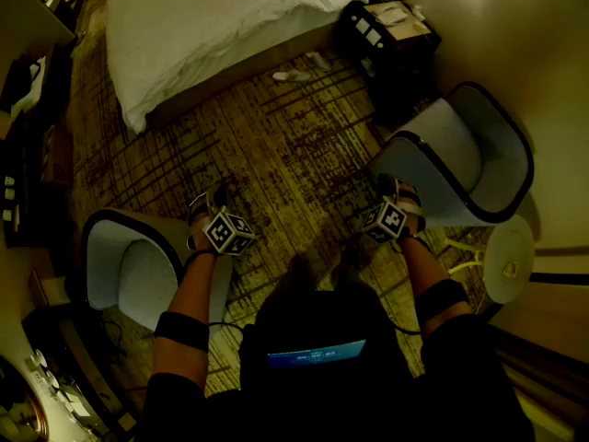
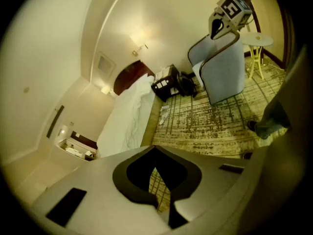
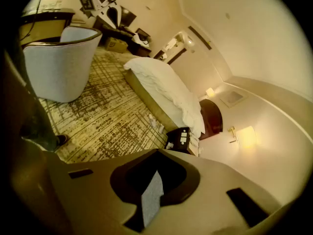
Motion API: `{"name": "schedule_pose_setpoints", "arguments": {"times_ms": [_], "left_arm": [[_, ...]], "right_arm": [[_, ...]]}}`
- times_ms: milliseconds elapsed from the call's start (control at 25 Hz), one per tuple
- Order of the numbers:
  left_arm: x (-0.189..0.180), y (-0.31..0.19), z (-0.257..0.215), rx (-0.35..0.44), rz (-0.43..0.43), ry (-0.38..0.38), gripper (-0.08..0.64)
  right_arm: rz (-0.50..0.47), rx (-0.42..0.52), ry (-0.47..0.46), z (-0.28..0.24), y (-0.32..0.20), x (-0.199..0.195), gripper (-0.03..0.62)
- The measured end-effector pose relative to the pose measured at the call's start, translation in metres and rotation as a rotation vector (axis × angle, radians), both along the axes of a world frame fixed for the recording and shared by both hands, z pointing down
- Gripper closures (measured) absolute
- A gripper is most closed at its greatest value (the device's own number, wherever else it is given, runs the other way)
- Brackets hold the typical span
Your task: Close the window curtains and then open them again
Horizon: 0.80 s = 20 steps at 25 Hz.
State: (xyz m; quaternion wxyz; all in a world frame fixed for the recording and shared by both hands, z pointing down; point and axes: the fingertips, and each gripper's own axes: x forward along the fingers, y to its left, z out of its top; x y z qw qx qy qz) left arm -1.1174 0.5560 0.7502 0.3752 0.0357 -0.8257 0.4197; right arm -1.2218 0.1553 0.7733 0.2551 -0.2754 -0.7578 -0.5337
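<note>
In the middle of the head view, over patterned carpet: two hand-held tools, both pointing down and forward.

- Left gripper: jaws pressed together, nothing between them; only carpet shows past the tips in its own view.
- Right gripper: jaws likewise pressed together on nothing.

Task's thing: window curtains. They are not in any view, and neither is a window. The pale surface with a dark band at the right edge of the head view cannot be identified.

Handling, as a judgement only:
- Hanging cloth should be soft and limp.
- It should be light at the hem, but heavier to drag as a whole along its rail.
- It is not fragile, though it would slip out of a shallow pinch.
- The best hold is probably a gathered fold at the leading vertical edge, at about chest height.
- The pull should run sideways along the rail, not downward.

Containers and holders:
- Dark nightstand, upper right of the head view, beside the bed. Pale flat items lie on its top, too small to name.
- Two shell armchairs, one lower left and one right. Nothing shows on their seats.
- Round side table, just beside the right armchair. A small mark on its top cannot be read.
- Pair of pale slippers, loose on the carpet at the foot of the bed.
</note>
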Motion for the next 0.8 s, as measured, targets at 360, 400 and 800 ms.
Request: {"name": "schedule_pose_setpoints", "arguments": {"times_ms": [360, 400, 800], "left_arm": [[-0.068, -0.055, -0.050, 0.348, 0.068, -0.127, 0.558], [-0.074, -0.068, -0.062, 0.419, 0.068, -0.135, 0.558], [-0.102, -0.195, -0.150, 0.837, 0.182, -0.136, 0.558]], "right_arm": [[0.349, -0.305, -0.049, -0.042, -0.057, 0.014, 0.584], [0.385, -0.351, -0.055, -0.049, -0.068, 0.018, 0.584], [0.736, -0.853, -0.159, -0.145, -0.179, 0.054, 0.586]]}}
